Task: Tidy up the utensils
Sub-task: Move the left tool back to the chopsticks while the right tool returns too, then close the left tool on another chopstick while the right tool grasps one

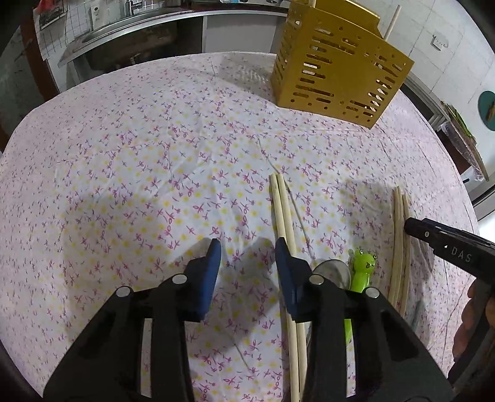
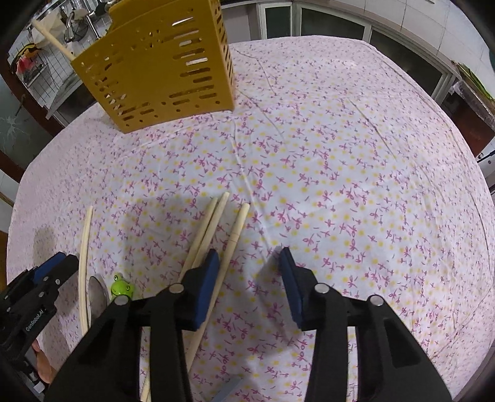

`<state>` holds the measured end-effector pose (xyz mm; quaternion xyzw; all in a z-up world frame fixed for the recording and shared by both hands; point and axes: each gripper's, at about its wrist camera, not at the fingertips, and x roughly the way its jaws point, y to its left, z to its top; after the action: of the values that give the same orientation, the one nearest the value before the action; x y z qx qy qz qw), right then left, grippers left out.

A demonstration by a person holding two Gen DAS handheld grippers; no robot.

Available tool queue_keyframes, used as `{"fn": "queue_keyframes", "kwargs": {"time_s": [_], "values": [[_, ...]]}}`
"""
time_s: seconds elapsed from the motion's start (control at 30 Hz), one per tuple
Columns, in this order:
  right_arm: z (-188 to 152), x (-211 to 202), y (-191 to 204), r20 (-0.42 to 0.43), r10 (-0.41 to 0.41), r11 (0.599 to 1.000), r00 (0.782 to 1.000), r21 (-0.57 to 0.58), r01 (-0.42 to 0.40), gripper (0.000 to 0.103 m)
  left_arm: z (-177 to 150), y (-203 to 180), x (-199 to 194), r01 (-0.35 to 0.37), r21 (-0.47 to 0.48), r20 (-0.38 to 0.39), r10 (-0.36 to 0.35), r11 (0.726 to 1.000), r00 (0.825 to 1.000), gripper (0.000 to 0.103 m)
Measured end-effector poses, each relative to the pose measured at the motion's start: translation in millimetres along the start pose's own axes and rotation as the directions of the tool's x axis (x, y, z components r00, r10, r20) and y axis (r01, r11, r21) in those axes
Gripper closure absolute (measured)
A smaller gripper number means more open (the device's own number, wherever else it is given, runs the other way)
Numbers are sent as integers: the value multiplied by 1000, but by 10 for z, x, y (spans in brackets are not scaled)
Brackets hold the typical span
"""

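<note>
Left tool (image 1: 247, 244) beside pale wooden chopsticks (image 1: 283, 210)

Around your work you have a counter (image 1: 123, 154) draped in a white cloth (image 2: 340, 185) printed with pink sprigs and yellow dots, a steel sink (image 1: 123, 34) against the tiled wall (image 1: 448, 62) beyond it, and a row of glass-fronted cabinet doors (image 2: 324, 27) along the far side.
</note>
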<state>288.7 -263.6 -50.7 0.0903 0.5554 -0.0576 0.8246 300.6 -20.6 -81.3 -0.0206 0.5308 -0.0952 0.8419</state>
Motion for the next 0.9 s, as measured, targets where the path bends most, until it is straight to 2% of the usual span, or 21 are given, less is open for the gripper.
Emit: {"fn": "queue_keyframes", "kwargs": {"time_s": [0.13, 0.53, 0.8, 0.9], "values": [[32, 3, 57, -12, 0, 1000, 1000, -25, -1, 71, 29, 6, -53, 13, -11, 7, -13, 1000, 1000, 68], [35, 28, 2, -15, 27, 999, 1000, -31, -28, 72, 8, -93, 7, 10, 30, -12, -9, 999, 1000, 71], [61, 55, 32, -25, 5, 999, 1000, -42, -6, 71, 104, -199, 118, 20, 43, -58, -18, 999, 998, 71], [80, 63, 40, -28, 4, 999, 1000, -44, -5, 72, 101, -266, 165, -14, 73, -54, 18, 997, 998, 72]]}}
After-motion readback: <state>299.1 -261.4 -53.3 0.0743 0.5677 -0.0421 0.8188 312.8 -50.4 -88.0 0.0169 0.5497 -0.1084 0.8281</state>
